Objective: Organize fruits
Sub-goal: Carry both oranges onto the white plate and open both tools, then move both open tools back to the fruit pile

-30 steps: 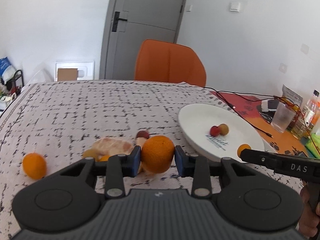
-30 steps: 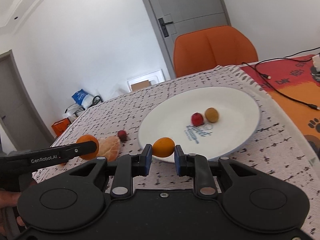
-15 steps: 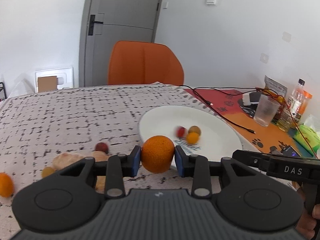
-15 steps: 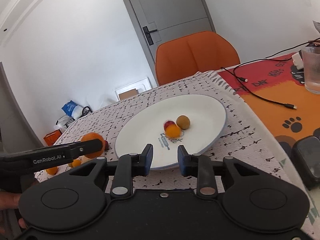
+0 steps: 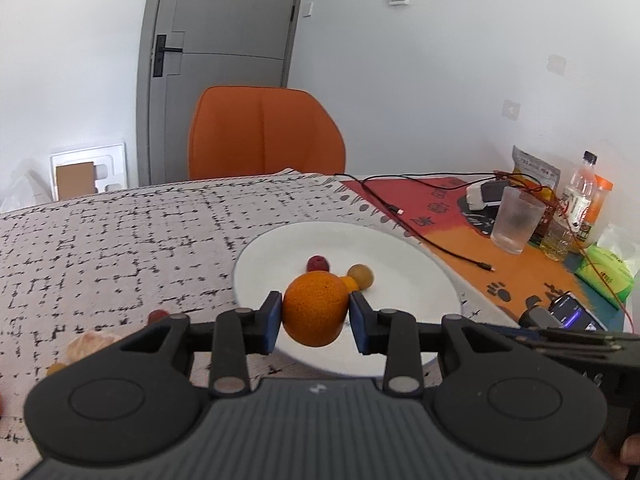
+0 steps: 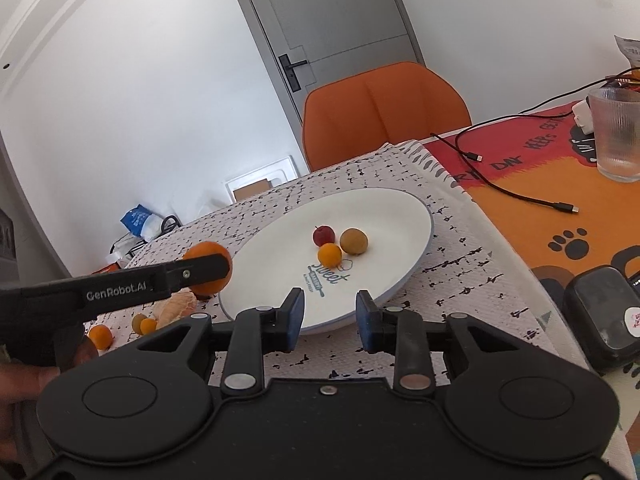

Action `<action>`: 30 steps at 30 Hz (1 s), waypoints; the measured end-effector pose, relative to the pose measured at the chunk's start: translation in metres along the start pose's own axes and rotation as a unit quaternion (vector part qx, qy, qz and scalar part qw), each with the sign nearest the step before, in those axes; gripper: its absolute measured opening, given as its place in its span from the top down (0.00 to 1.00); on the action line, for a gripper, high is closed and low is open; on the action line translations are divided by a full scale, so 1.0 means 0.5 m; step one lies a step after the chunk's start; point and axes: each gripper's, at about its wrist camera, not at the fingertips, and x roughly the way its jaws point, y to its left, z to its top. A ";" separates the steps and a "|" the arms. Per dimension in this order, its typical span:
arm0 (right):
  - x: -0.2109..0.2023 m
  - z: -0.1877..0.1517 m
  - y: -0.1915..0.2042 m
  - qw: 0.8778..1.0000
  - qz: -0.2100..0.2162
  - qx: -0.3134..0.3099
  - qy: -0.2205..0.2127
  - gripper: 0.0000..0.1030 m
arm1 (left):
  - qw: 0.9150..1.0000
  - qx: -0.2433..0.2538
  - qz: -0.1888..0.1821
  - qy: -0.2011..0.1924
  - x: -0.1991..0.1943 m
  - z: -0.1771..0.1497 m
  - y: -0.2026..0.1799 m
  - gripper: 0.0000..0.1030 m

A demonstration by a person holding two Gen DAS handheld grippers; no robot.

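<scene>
I am partway through. Three small fruits already sit close together near the middle of the plate [image 6: 400,216]: a red one [image 6: 323,235], a brown one [image 6: 353,241] and a little orange one [image 6: 329,255]. Nothing else is on the plate.

My left tongs [image 5: 315,316] are pinching a big orange [image 5: 316,309], and it hangs above the near edge of the plate, not set down yet. I think it goes onto the plate next.

My right tongs [image 6: 329,315] are spread apart with nothing between them, just in front of the plate.

More fruit is left on the surface [image 6: 460,276] beside the plate: a peeled orange [image 6: 176,306], a few small round ones [image 6: 143,323] and one small red one [image 5: 158,315].
</scene>
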 end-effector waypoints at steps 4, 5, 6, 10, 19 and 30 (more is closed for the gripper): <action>0.002 0.001 -0.002 1.000 0.000 0.002 0.002 0.69 | 1.000 0.003 -0.002 -0.003 0.004 0.005 -0.009 0.63; 0.003 0.001 -0.002 1.000 0.000 0.002 0.002 0.68 | 1.000 0.005 0.000 -0.004 0.006 0.005 -0.011 0.61; 0.003 0.001 -0.002 1.000 0.000 0.002 0.002 0.66 | 1.000 0.010 0.003 -0.001 0.007 0.006 -0.012 0.59; 0.004 -0.001 0.002 1.000 0.002 0.000 0.002 0.64 | 1.000 0.012 0.024 0.011 0.004 0.001 -0.004 0.33; 0.012 -0.003 0.022 1.000 0.006 -0.007 0.001 0.45 | 0.998 -0.002 0.060 0.004 -0.038 -0.012 0.043 0.14; 0.015 -0.005 0.054 1.000 0.021 -0.019 -0.004 0.17 | 0.995 -0.026 0.098 -0.006 -0.089 -0.023 0.101 0.08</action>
